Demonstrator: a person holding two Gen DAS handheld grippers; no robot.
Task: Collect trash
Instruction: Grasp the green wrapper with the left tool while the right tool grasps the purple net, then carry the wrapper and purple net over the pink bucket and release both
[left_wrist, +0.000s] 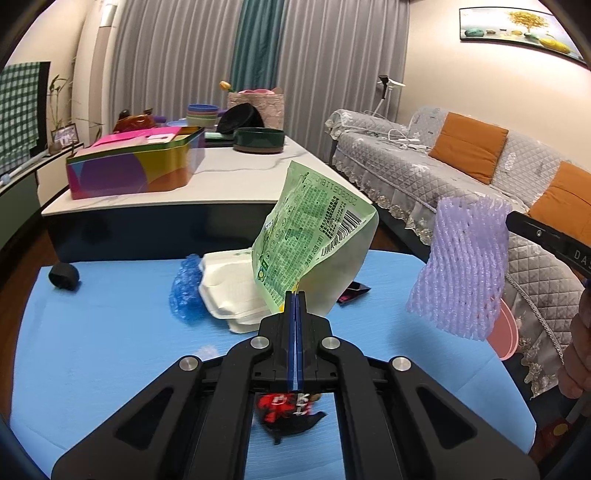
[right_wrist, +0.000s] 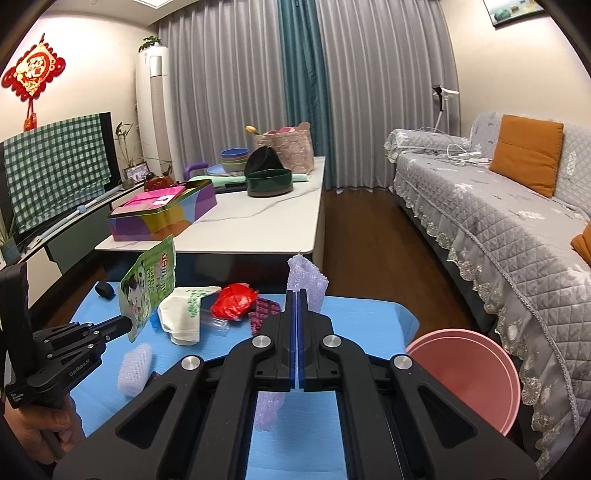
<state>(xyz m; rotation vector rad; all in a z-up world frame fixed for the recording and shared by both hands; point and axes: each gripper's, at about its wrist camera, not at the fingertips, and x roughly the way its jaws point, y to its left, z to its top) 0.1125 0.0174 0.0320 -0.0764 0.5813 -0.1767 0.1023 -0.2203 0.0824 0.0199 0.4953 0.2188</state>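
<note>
We hold two pieces of trash aloft over the blue table (left_wrist: 92, 332). Nearest us, the left gripper (left_wrist: 295, 293) is clamped on the bottom corner of a green snack pouch (left_wrist: 306, 236), which stands up and leans away to the right above the fingers. The right gripper (right_wrist: 296, 291) is pinched tight on a purple foam fruit net (right_wrist: 308, 282); its long axis runs up and down, one end poking above the fingertips and the other hanging below them.

The pink bin (right_wrist: 476, 373) sits low at the table's right edge, just beside the right gripper and down to its right. We judge the right hand much the nearer, so the net should go in first, while the pouch must cross the table rightward.

Farther out on the blue surface lie a white clamshell box (left_wrist: 225, 288), blue bubble wrap (left_wrist: 184, 291), a red crumpled bag (right_wrist: 234, 300), a dark patterned wrapper (right_wrist: 264, 312) and a white foam net (right_wrist: 135, 365), all uncollected. Beyond stand a marble coffee table (right_wrist: 258, 221) and a grey sofa (right_wrist: 480, 221).
</note>
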